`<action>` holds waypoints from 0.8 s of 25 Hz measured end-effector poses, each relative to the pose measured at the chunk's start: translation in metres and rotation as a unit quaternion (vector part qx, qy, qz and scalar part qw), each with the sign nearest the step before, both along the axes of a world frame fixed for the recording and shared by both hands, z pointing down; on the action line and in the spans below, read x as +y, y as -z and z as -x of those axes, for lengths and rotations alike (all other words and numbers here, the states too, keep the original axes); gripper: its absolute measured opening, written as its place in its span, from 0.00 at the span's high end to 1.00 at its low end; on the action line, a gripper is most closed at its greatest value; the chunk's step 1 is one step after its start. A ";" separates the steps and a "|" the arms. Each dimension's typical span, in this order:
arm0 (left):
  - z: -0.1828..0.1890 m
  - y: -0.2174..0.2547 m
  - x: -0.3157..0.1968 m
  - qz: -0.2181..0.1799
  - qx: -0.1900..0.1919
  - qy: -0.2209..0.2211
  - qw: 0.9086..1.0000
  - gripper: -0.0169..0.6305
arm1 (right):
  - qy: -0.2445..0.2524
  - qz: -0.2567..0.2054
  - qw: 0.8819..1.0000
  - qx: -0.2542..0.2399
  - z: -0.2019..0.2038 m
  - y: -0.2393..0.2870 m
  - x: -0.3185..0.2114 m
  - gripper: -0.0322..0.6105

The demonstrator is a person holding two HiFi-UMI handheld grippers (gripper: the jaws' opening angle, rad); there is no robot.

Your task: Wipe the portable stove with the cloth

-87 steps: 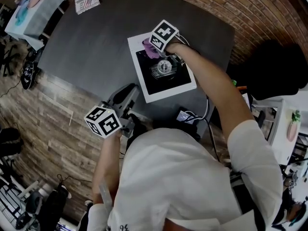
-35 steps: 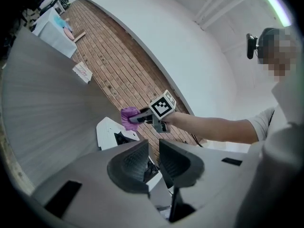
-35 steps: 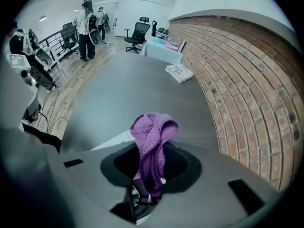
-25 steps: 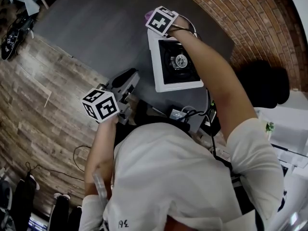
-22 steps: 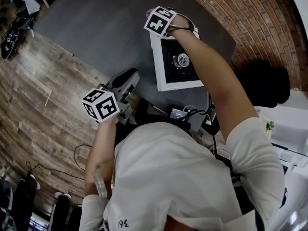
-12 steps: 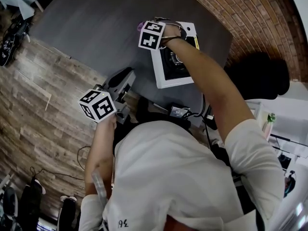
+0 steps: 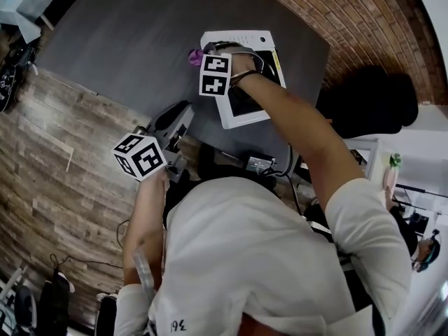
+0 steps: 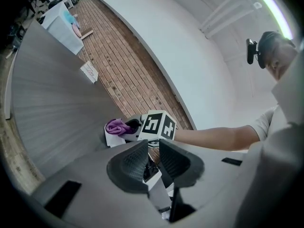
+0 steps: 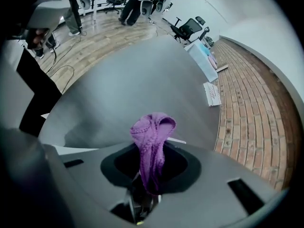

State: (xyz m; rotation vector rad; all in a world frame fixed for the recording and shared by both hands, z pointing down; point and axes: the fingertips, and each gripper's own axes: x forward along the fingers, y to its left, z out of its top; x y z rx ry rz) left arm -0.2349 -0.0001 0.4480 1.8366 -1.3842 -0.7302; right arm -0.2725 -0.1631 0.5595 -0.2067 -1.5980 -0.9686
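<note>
Your left tongs (image 8: 151, 150) hang off the near edge of the tabletop (image 7: 119, 40), well apart from the work. The two pads stand only a narrow gap apart and nothing sits between them.

Further right, the purple cloth (image 9: 153, 132) is bunched into a loose wad that stands up out of your right tongs (image 9: 152, 175). These are closed on its lower end, so only the free fold shows above them. The head view puts the wad at the left edge of the white stove (image 7: 241, 114), just over the line where stove meets tabletop. Whether it is pressing on the stove or hovering above it cannot be told.

The cloth looks knitted, soft and very light. It will likely fold and drag rather than push, so a pinch low on the bunch, as you have now, leaves a floppy tip to do the wiping. Keep the squeeze firm, since a thin fold could slip free on a stroke. The stove looks rigid and flat-topped with a raised burner in the middle, and it may slide if you press sideways.
</note>
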 end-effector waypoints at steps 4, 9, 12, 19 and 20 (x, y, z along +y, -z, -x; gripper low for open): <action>-0.003 0.000 -0.001 0.001 -0.001 -0.006 1.000 0.87 | 0.001 0.012 1.000 -0.012 -0.008 0.000 0.006 0.78; -0.007 -0.001 -0.003 0.002 -0.001 -0.014 1.000 0.87 | 0.013 0.023 0.999 -0.024 -0.017 0.002 0.013 0.78; -0.011 -0.001 -0.004 0.003 -0.002 -0.019 1.000 0.87 | 0.016 0.033 0.999 -0.027 -0.025 0.002 0.017 0.78; -0.017 0.000 -0.007 0.001 -0.003 -0.030 1.000 0.87 | 0.011 0.053 0.998 -0.035 -0.039 0.005 0.019 0.78; -0.018 0.000 -0.008 0.001 -0.003 -0.032 0.999 0.87 | 0.011 0.053 0.998 -0.035 -0.041 0.006 0.018 0.78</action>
